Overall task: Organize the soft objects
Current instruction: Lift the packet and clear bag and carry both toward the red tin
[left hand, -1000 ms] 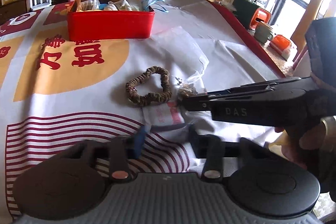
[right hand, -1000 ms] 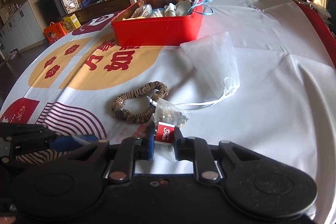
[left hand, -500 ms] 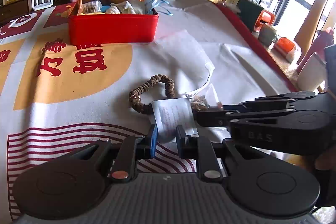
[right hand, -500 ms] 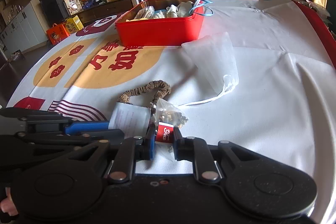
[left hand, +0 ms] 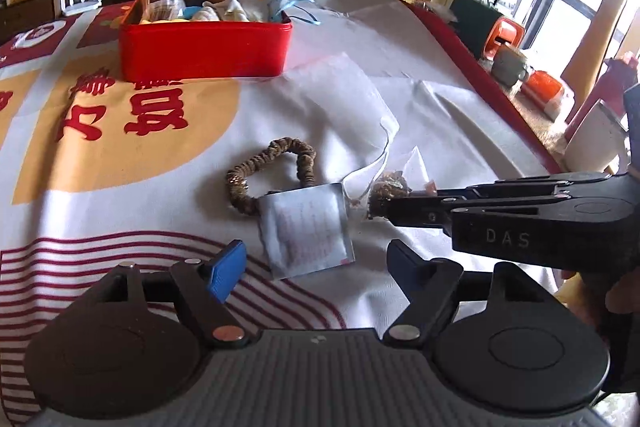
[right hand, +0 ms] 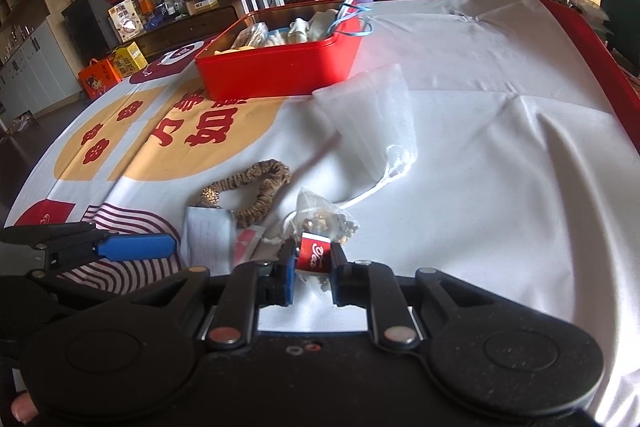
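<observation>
My right gripper [right hand: 313, 269] is shut on the red tag of a clear tea bag [right hand: 324, 223], held just above the cloth; it shows from the side in the left wrist view [left hand: 390, 189]. A silver wrapper packet [left hand: 306, 229] lies loose on the cloth between my open left gripper's [left hand: 316, 267] blue pads [left hand: 224, 269]; it also shows in the right wrist view [right hand: 208, 239]. A brown scrunchie [left hand: 268, 171] lies just beyond it [right hand: 248, 193]. A white drawstring pouch [right hand: 372, 119] lies flat further back.
A red tin box [left hand: 204, 35] full of soft items stands at the back of the printed tablecloth [left hand: 100, 131]; it also shows in the right wrist view [right hand: 280, 63]. The table's red edge [right hand: 592, 47] runs along the right. Shelves and clutter stand behind.
My left gripper opened and let go of the silver packet, which now lies on the cloth. The right gripper still holds the tea bag's tag.
</observation>
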